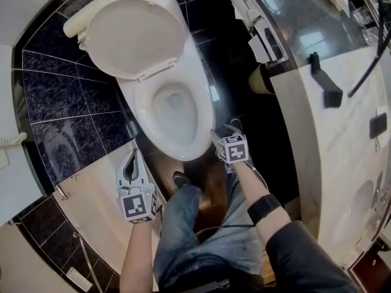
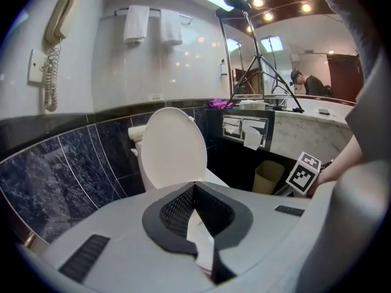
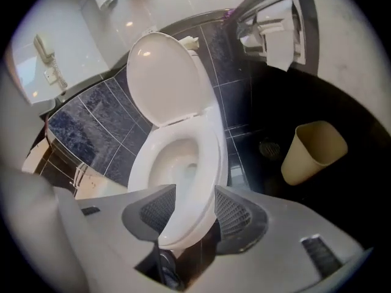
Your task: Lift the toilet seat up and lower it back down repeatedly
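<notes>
Dark veined tiles (image 1: pixel 55 96) — glossy oval toilet seat (image 1: pixel 144 118), apparently down.

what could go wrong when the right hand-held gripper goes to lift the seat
1. The right hand-held gripper is open, with the front edge of the seat framed between its jaws. The seat looks smooth and glossy, so the pads may slip and drop it.
2. The lid stands upright behind, so a fast lift could bang the seat against it.
3. The bin stands close on that side and could get knocked.
</notes>
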`<state>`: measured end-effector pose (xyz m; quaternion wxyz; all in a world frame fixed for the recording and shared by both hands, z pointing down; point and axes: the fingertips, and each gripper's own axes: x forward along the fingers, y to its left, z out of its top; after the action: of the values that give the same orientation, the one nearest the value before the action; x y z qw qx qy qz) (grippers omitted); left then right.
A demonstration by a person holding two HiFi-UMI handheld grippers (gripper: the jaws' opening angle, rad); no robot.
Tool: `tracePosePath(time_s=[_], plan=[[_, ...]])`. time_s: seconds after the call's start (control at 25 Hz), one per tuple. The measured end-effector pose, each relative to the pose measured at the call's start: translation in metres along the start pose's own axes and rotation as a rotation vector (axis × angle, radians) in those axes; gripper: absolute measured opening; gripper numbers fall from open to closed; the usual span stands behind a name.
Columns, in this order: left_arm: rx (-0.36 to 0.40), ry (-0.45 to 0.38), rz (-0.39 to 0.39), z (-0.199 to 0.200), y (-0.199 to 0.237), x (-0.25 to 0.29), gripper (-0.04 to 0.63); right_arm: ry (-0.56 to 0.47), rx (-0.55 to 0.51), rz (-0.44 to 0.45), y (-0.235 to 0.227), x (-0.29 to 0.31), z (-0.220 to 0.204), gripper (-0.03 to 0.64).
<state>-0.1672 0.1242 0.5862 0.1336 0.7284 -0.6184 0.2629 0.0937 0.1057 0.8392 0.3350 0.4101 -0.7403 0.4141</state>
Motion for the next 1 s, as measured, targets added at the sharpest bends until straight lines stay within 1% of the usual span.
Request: tracePosePath(time_s=[0.2, 0.36, 0.52, 0.6, 0.72, 0.84, 1.0], plan=[[0.011, 0.008, -0.013, -0.024, -0.006, 0.014, -0.005, 0.01, 0.255, 0.083, -0.007, 0.034, -0.023, 0.219], [0.008, 0.015, -0.014, -0.039, -0.011, 0.025, -0.005, 0.001, 0.365, 0.137, -0.007, 0.059, -0.033, 0.196], [0.005, 0.025, -0.018, -0.052, -0.013, 0.03, -0.005, -0.014, 0.5, 0.15, -0.012, 0.076, -0.042, 0.187], [0.004, 0.037, -0.02, -0.061, -0.014, 0.031, -0.005, -0.012, 0.525, 0.152, -0.013, 0.082, -0.045, 0.173], [-0.003, 0.059, -0.018, -0.074, -0.015, 0.033, -0.005, -0.013, 0.524, 0.155, -0.013, 0.084, -0.045, 0.18], [-0.016, 0.082, -0.024, -0.082, -0.017, 0.035, -0.005, -0.018, 0.544, 0.161, -0.012, 0.083, -0.045, 0.158], [-0.017, 0.078, -0.03, -0.088, -0.019, 0.038, -0.005, -0.019, 0.566, 0.191, -0.014, 0.082, -0.044, 0.15]])
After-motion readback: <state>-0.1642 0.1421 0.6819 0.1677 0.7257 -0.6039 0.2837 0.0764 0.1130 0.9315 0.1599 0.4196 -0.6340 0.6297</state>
